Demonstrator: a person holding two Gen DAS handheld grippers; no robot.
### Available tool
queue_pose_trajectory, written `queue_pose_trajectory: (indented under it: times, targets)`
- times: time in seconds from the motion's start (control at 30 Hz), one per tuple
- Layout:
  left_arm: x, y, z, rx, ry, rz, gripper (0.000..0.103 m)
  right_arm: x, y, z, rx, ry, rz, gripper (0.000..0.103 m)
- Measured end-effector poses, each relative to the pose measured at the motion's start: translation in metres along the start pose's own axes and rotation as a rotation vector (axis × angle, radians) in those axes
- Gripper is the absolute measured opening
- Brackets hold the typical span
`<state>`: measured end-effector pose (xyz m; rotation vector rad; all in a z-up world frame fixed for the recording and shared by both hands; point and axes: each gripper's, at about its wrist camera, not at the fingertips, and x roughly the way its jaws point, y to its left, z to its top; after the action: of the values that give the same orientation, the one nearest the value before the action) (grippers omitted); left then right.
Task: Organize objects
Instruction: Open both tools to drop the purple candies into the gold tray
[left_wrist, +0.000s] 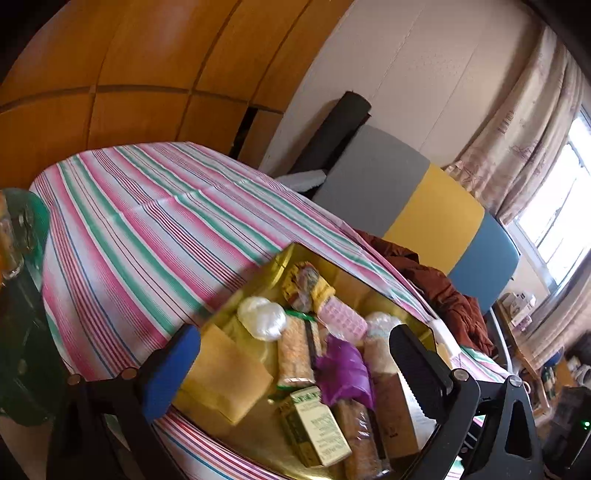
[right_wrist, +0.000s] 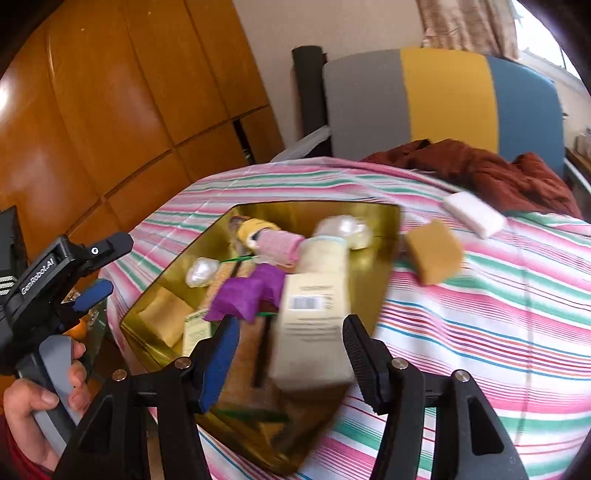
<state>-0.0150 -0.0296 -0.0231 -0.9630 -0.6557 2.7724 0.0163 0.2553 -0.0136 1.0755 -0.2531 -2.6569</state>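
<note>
1. Looking along the left tongs (left_wrist: 295, 332): spread fully wide, gripping nothing, poised over the near end of the gold tray (left_wrist: 275, 266).
2. Finding that tray at lower centre in both views, on the striped desk (left_wrist: 147, 221).
3. Packed inside with a purple paper wad (left_wrist: 343, 369), a green-and-white carton (left_wrist: 314, 424), a tan block (left_wrist: 225, 373) and wrapped rolls.
4. Looking along the right tongs (right_wrist: 291, 321): released, with a blurred cream box (right_wrist: 314, 332) between the pads over the tray's near end and a clear gap at the blue pad.
5. Lying outside the tray, to its right on the desk: a brown block (right_wrist: 434, 251), with a white block (right_wrist: 474, 214) beyond it, close to a rust-red cloth (right_wrist: 480, 166).
6. Showing at lower left of the right view: a hand (right_wrist: 29, 406) around the left tongs' handle.
</note>
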Motion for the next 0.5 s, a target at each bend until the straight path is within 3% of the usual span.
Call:
queue_pose_trajectory:
  times: [0.5]
  targets:
    - [0.001,-0.090,-0.037,0.214,0.109,-0.176,0.103,-0.032,-0.073,-0.026,0.165,-0.044,-0.087,0.059]
